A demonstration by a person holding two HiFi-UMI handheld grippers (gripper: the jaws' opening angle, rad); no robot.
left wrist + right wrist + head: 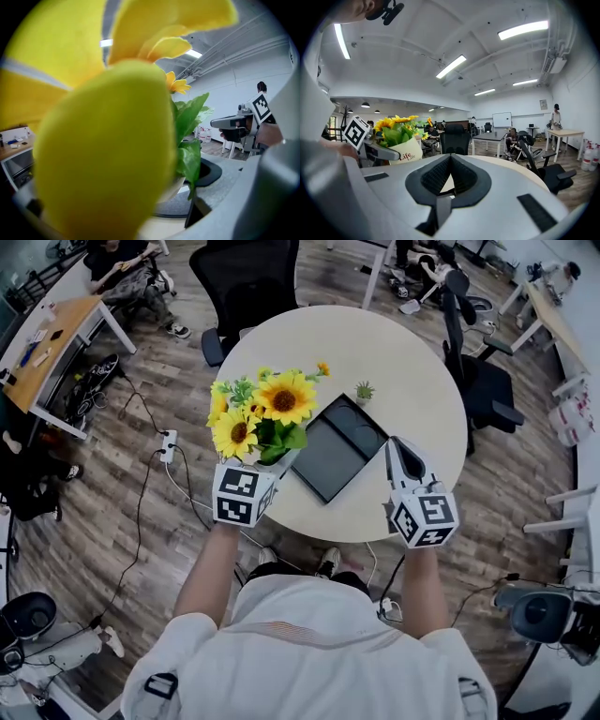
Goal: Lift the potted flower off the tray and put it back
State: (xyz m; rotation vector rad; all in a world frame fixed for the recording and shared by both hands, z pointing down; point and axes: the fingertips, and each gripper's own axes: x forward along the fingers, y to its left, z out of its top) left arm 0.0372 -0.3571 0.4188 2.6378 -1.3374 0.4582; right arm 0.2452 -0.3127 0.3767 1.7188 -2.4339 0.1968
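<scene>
The potted flower [262, 418], a bunch of yellow sunflowers in a white pot, hangs above the round table's left part, just left of the dark tray [323, 465]. My left gripper [267, 474] is shut on the pot from the near side. In the left gripper view a blurred yellow bloom [103, 140] fills most of the picture, with the white pot [174, 186] below the leaves. The right gripper view shows the pot [405, 151] at the left, off the table. My right gripper [405, 457] [450, 161] is shut and holds nothing, hovering over the table's near right edge beside the tray.
A small green plant [364, 390] stands behind the tray on the table [422, 362]. Black office chairs [248, 277] [483, 381] stand at the far and right sides. A power strip [169, 444] and cables lie on the floor at left.
</scene>
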